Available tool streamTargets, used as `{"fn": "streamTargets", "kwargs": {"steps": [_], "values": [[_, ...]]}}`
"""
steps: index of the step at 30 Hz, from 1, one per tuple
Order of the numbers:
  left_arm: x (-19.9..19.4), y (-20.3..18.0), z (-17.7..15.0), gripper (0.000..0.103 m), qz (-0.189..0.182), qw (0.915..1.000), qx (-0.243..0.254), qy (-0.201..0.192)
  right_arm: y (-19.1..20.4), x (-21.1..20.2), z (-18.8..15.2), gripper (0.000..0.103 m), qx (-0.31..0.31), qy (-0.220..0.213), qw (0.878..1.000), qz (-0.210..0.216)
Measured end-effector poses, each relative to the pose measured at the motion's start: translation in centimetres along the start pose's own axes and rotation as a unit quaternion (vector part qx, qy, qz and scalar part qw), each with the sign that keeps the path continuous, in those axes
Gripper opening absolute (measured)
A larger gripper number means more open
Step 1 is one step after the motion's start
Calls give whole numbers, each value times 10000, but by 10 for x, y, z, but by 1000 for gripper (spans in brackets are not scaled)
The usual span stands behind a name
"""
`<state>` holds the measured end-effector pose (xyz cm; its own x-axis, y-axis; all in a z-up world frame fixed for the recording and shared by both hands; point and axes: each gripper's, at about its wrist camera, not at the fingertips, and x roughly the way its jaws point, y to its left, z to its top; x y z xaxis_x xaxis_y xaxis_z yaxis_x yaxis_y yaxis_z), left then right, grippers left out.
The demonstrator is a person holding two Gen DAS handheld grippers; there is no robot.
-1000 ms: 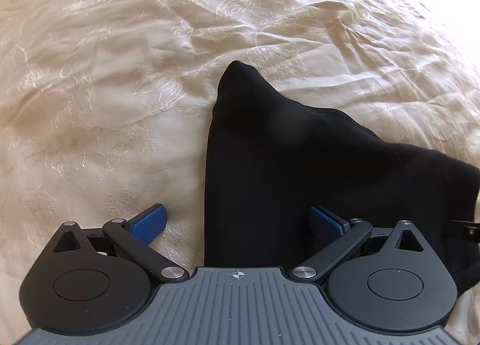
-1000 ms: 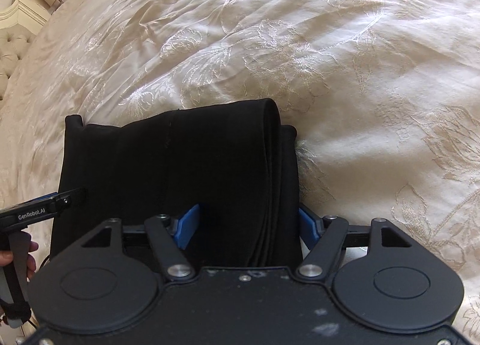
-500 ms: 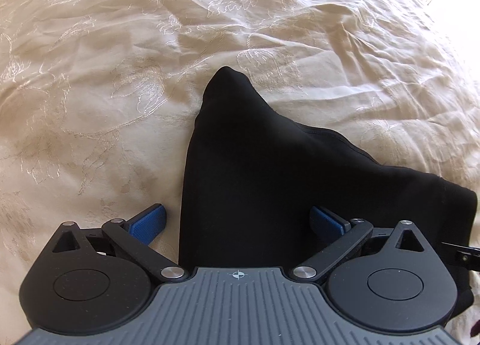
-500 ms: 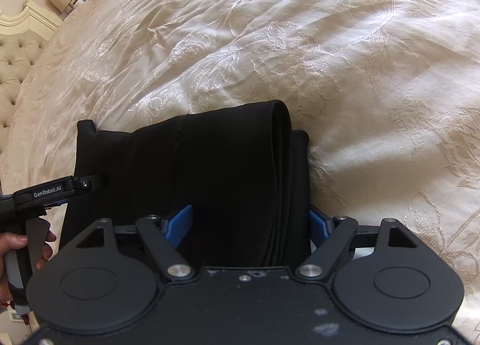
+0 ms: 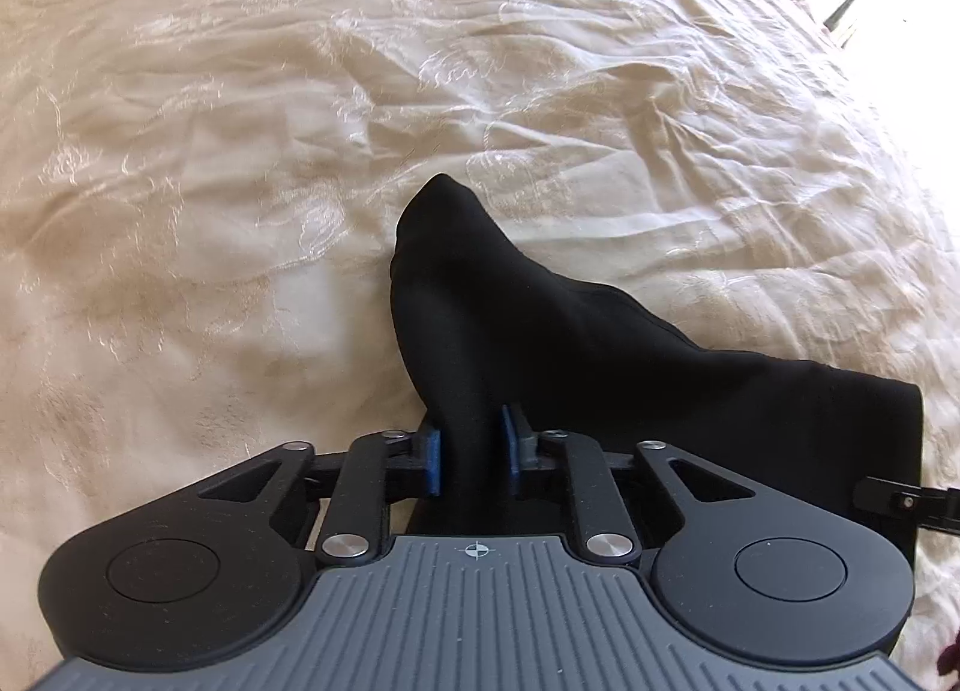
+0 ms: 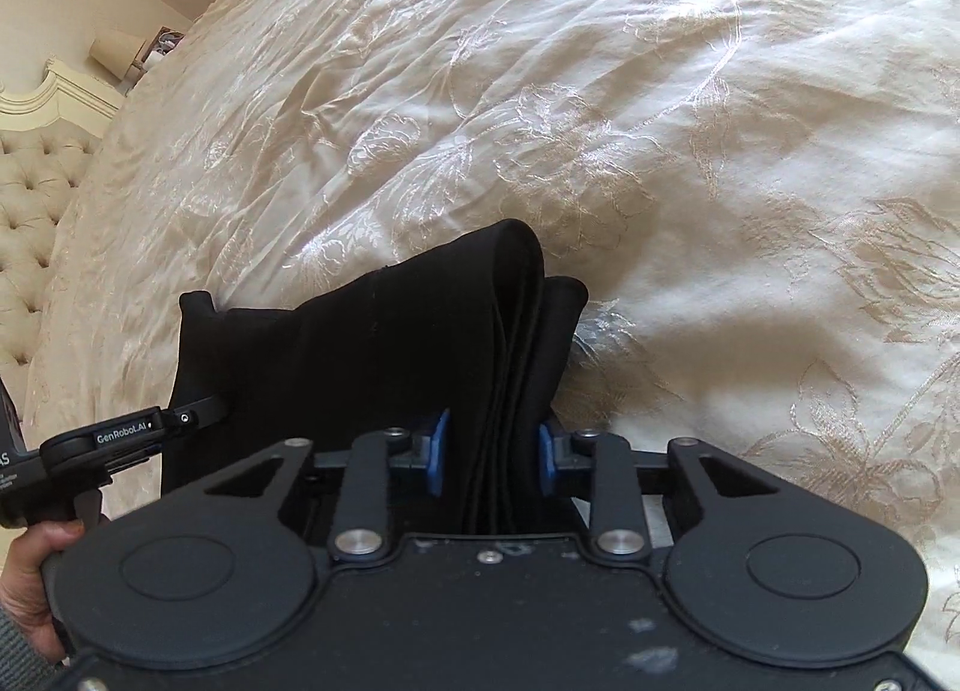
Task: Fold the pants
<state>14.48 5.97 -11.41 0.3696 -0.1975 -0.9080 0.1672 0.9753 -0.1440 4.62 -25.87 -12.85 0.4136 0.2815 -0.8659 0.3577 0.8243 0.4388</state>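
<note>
Only right view shows pants [image 6: 384, 355] layered; bedside lamp [image 6: 114, 45], perhaps.

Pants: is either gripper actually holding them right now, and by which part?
Both. The left gripper is shut on one end of the folded black pants; the right gripper is shut on the layered edges at the other end.

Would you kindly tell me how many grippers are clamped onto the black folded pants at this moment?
2. The left gripper pinches the black folded pants at their left edge; the right gripper clamps the stacked layers at the right edge. Both pairs of jaws are closed on cloth.
</note>
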Motion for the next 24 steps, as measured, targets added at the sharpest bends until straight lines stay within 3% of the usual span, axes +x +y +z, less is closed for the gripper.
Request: {"fn": "streamTargets", "kwargs": {"steps": [5, 10, 18, 24], "values": [[-19, 4, -1, 12, 33, 9998, 70, -163, 23, -1, 1, 26, -119, -110, 9997, -157], [-36, 36, -2, 12, 263, 9990, 114, -330, 65, 9, 5, 26, -398, -135, 9991, -116], [-76, 159, 12, 12, 904, 9922, -489, -712, 196, 79, 6, 26, -1208, 219, 9919, 316], [-94, 262, 15, 12, 1443, 9813, -1027, -760, 321, 147, -5, 26, -1928, 552, 9772, 694]]}}
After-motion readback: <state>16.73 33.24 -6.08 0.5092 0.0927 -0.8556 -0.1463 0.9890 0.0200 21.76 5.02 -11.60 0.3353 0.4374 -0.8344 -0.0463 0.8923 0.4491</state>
